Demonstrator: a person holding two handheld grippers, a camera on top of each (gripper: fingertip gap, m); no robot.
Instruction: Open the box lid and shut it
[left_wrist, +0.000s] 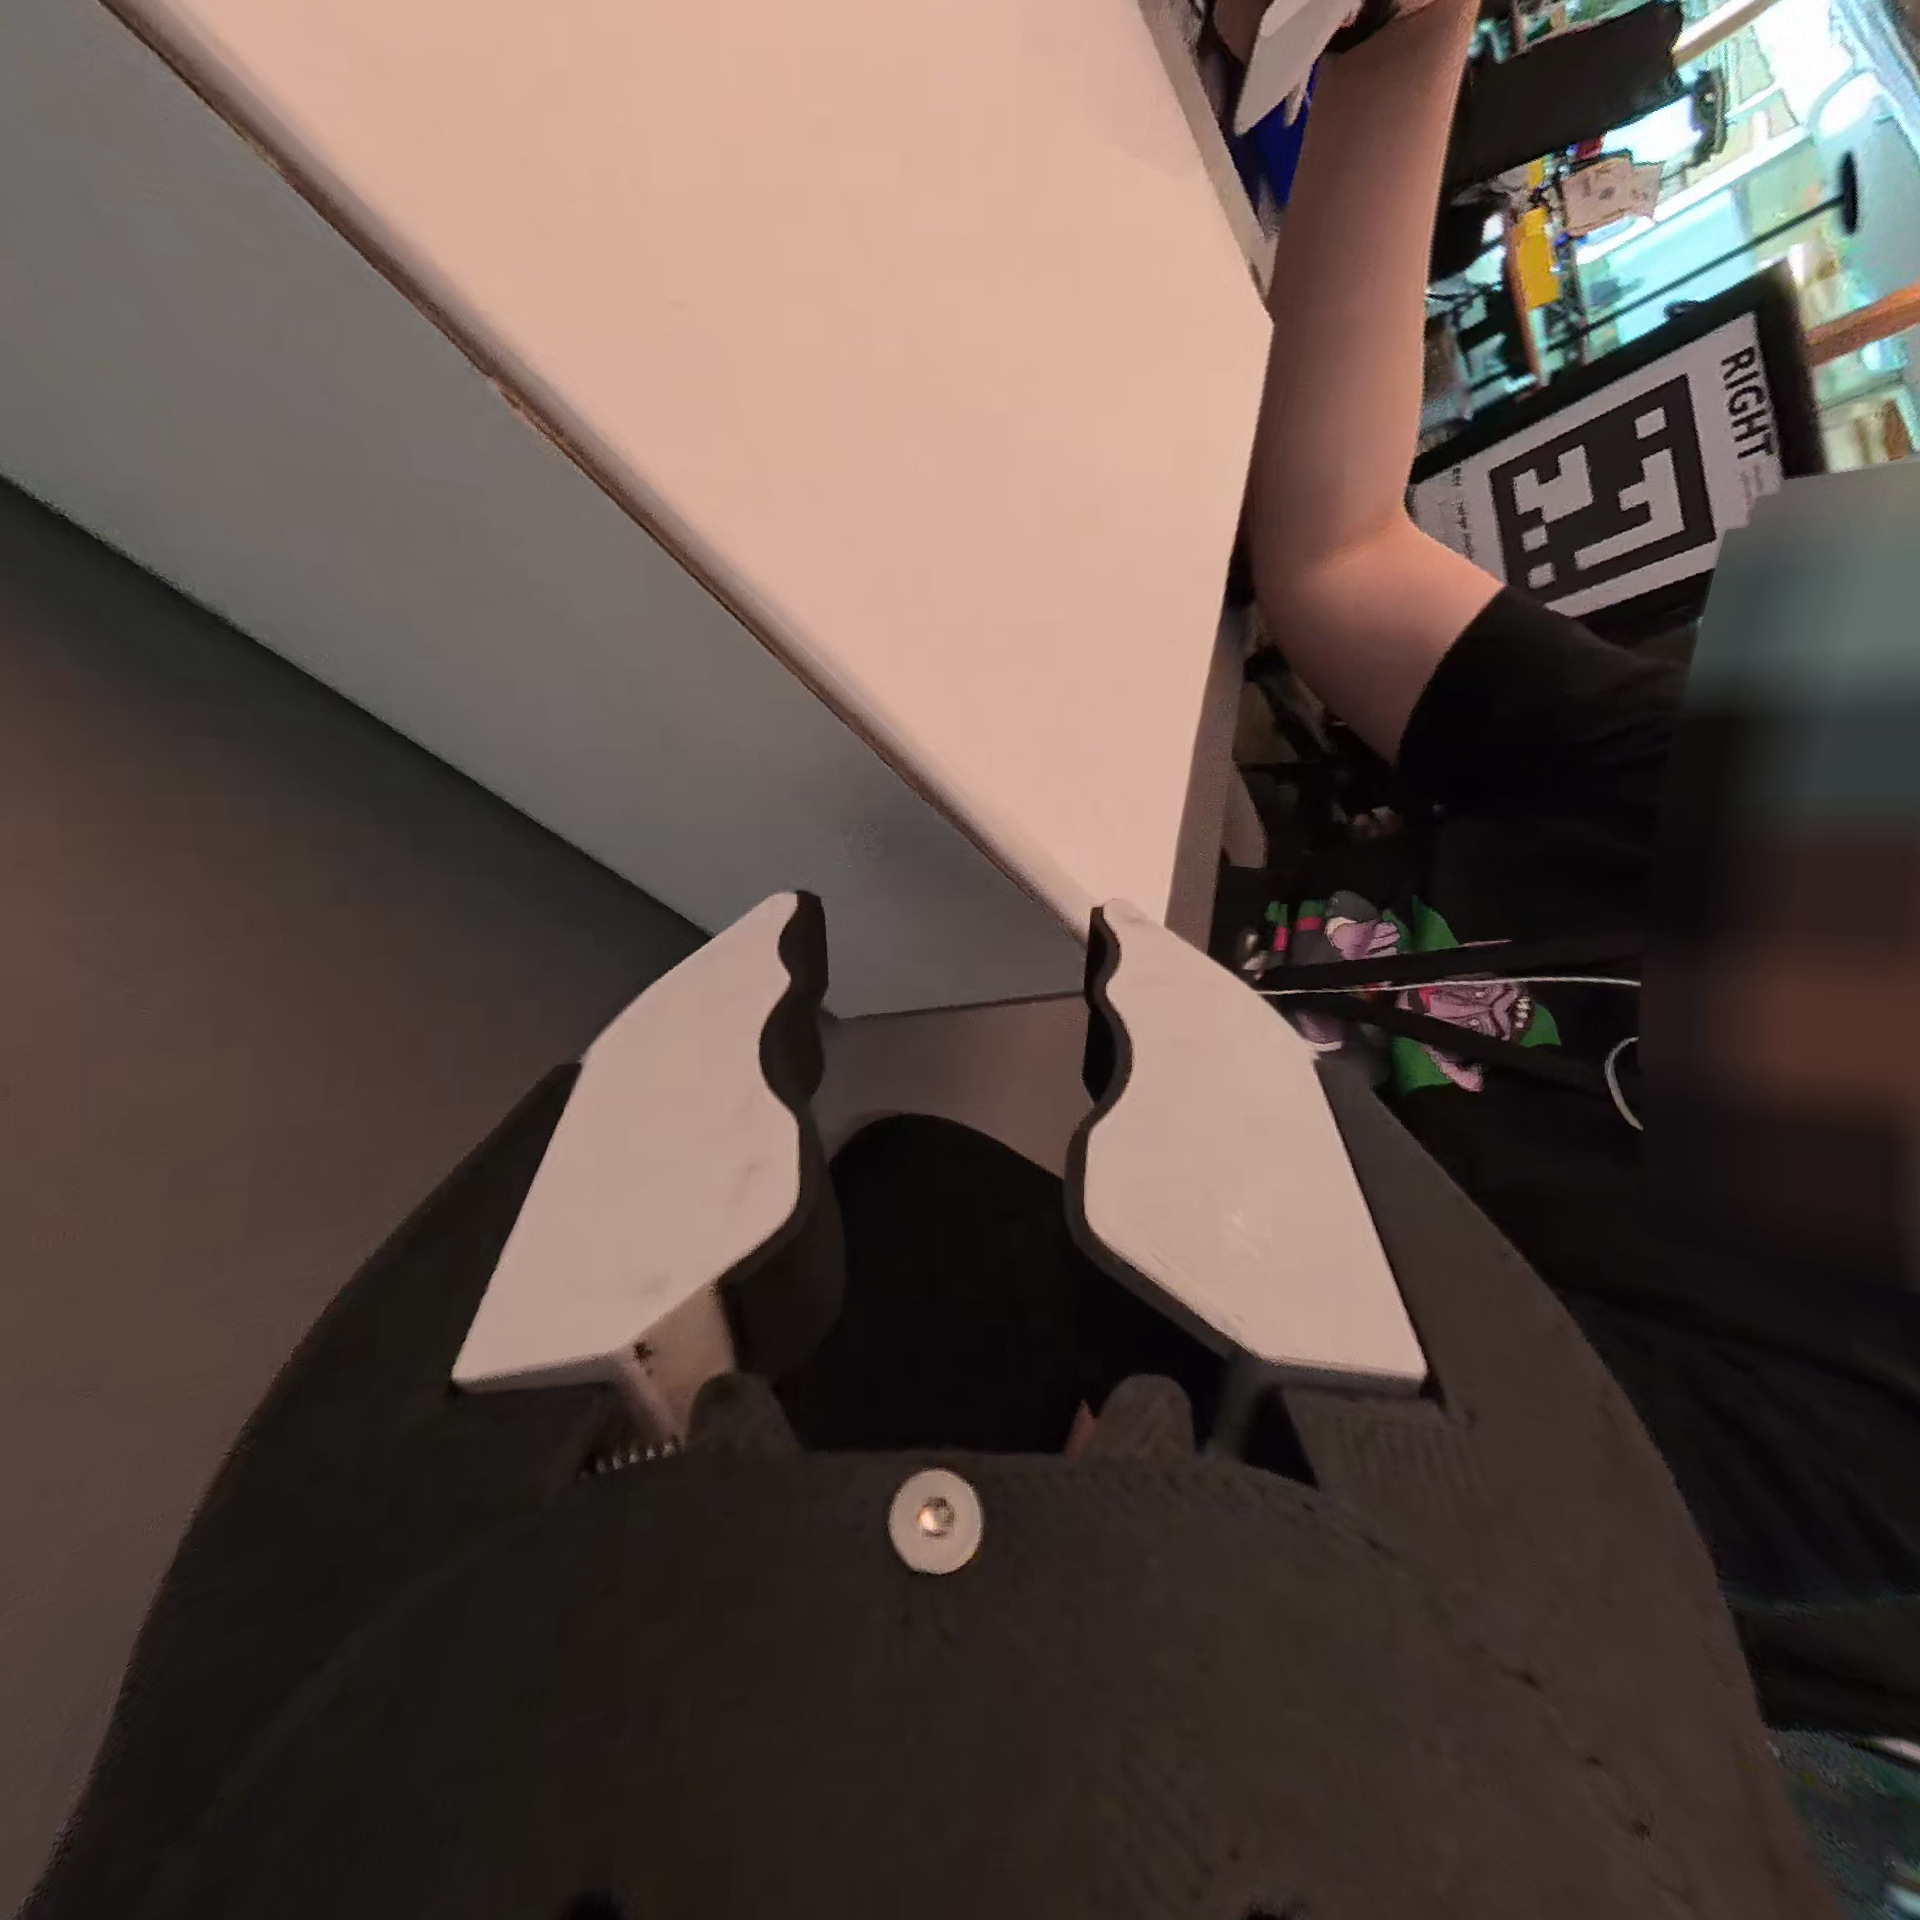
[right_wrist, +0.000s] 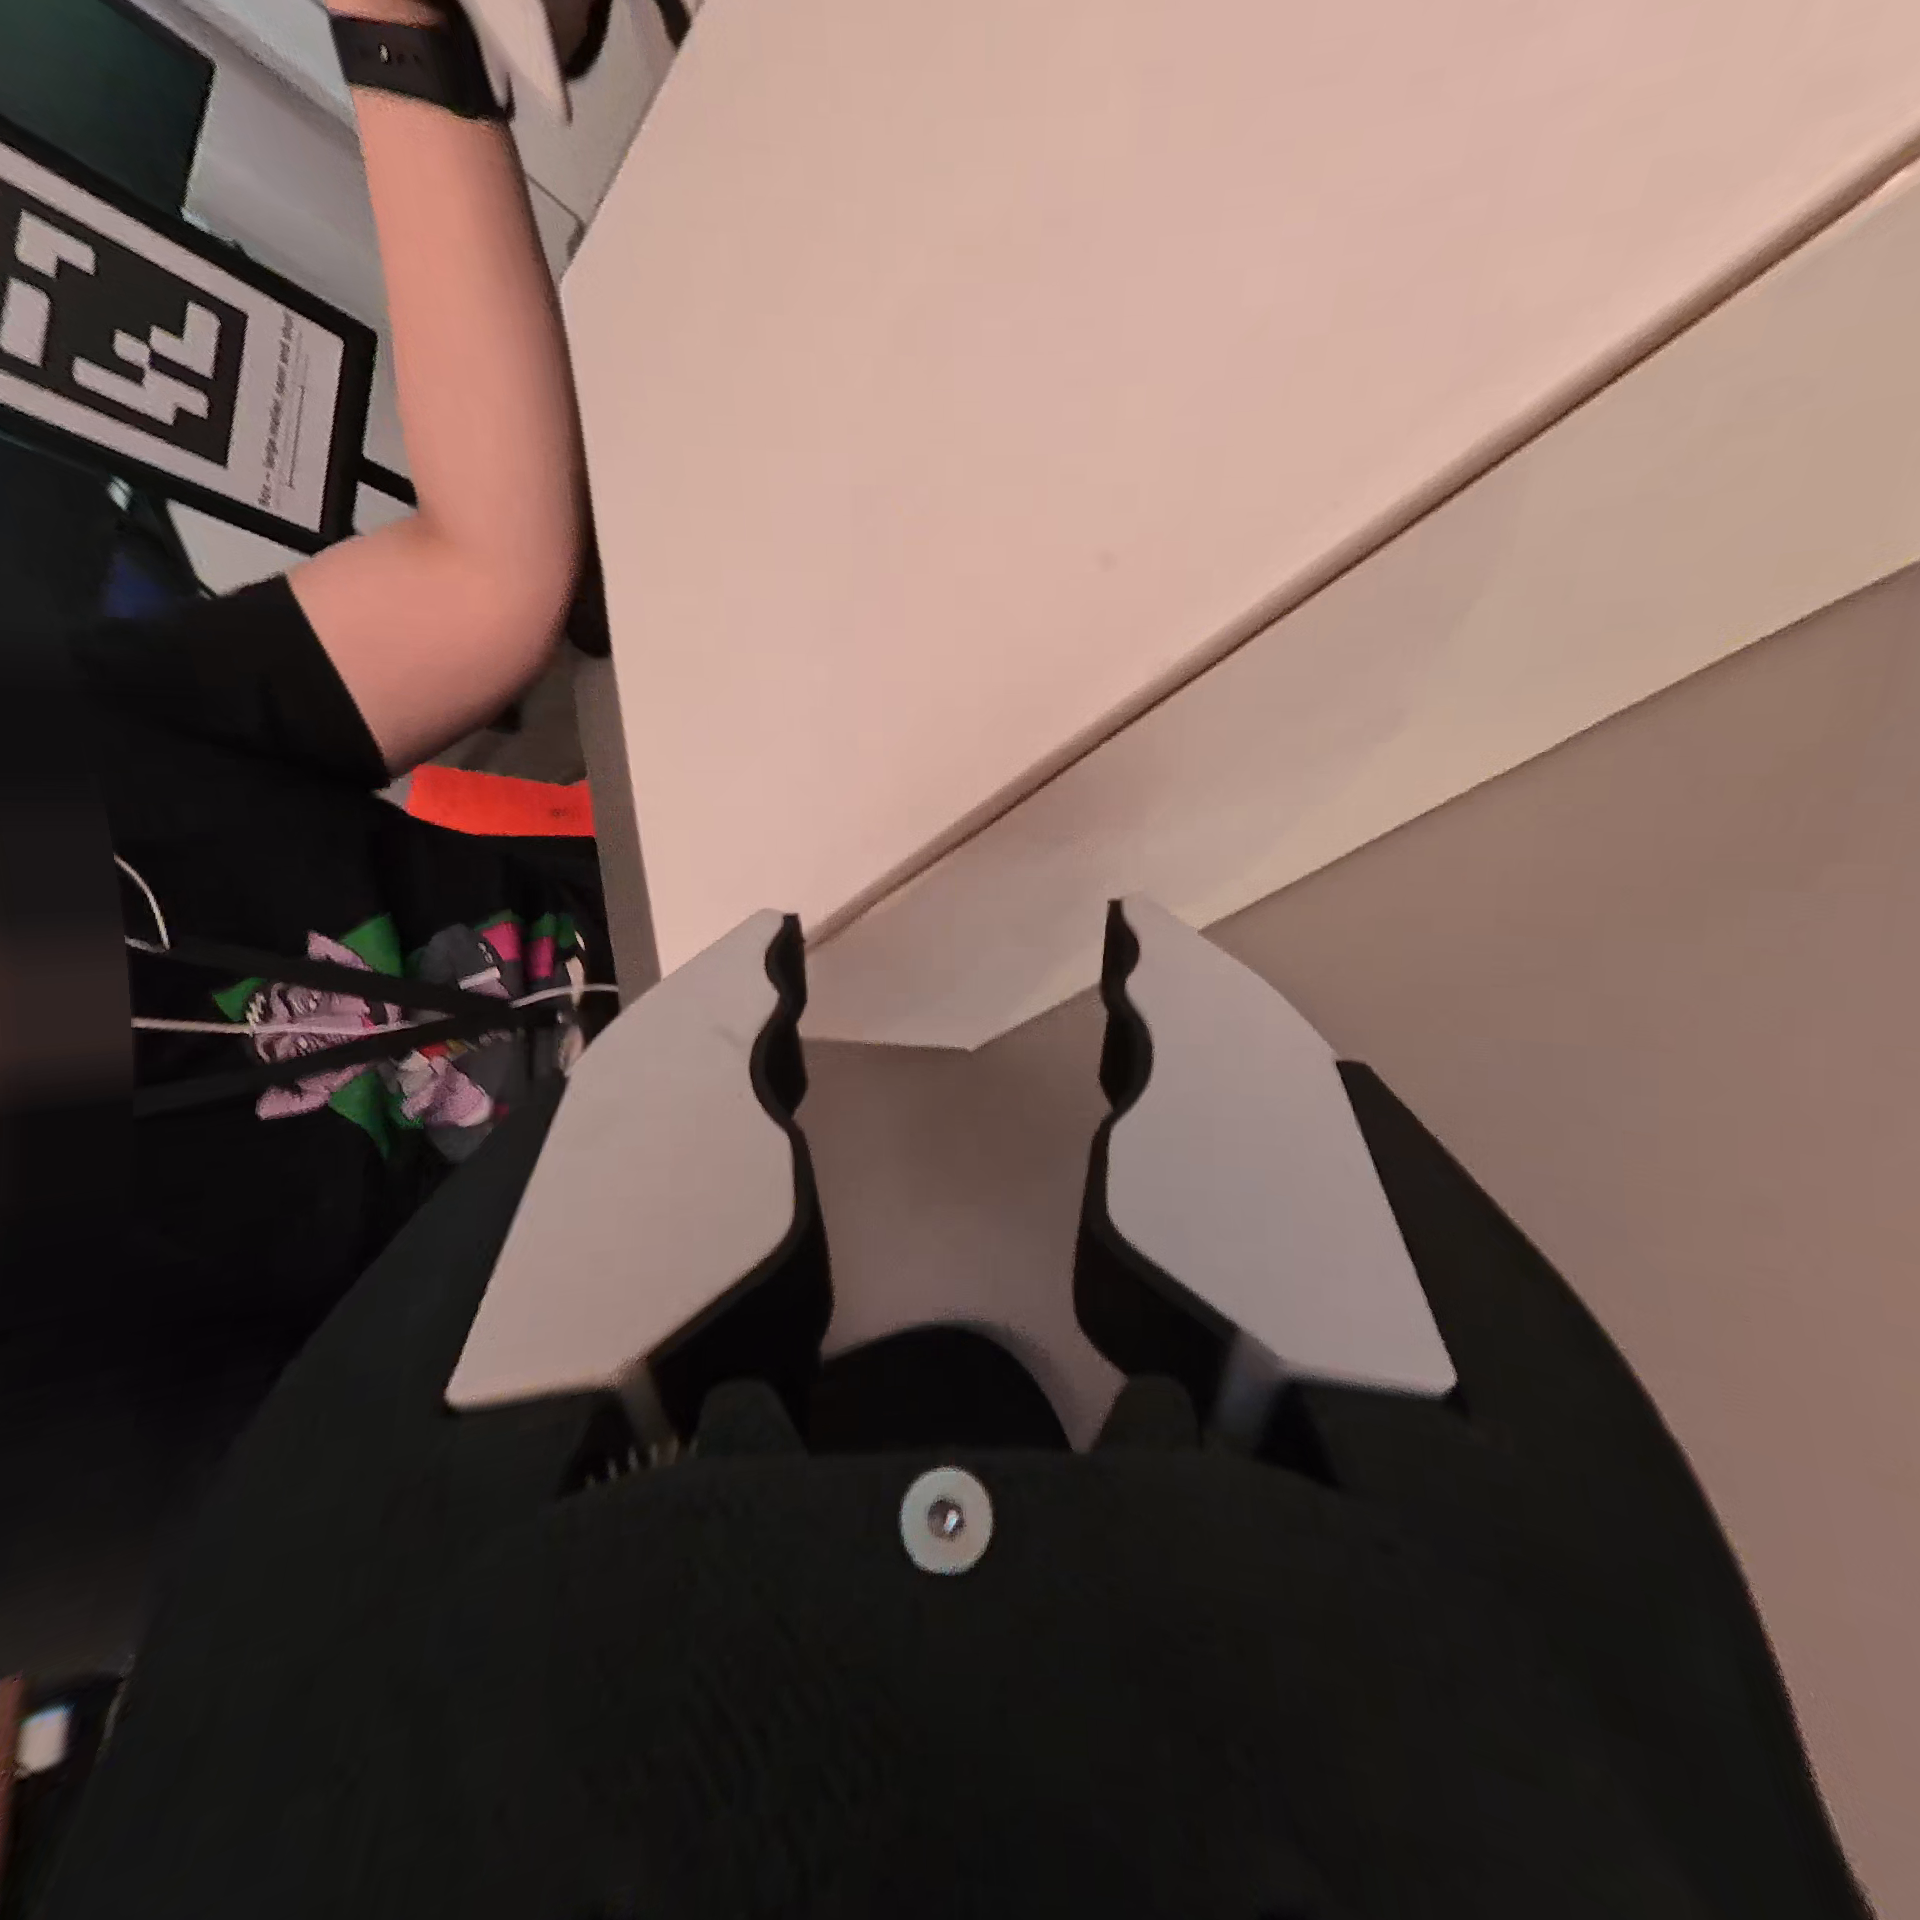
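Two grippers, both w/ jaws apart & empty, left gripper (left_wrist: 956, 935) at white box lid (left_wrist: 831, 416) edge, lid running 10 to 5 o'clock, right gripper (right_wrist: 956, 935) under lid corner (right_wrist: 1039, 468), person's forearm (right_wrist: 457, 540) at 10 o'clock

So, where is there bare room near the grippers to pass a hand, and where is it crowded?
The box lid is bare between the left gripper and the person's forearm; likewise ahead of the right gripper. Crowded beyond the lid's edge: forearm, marker card.
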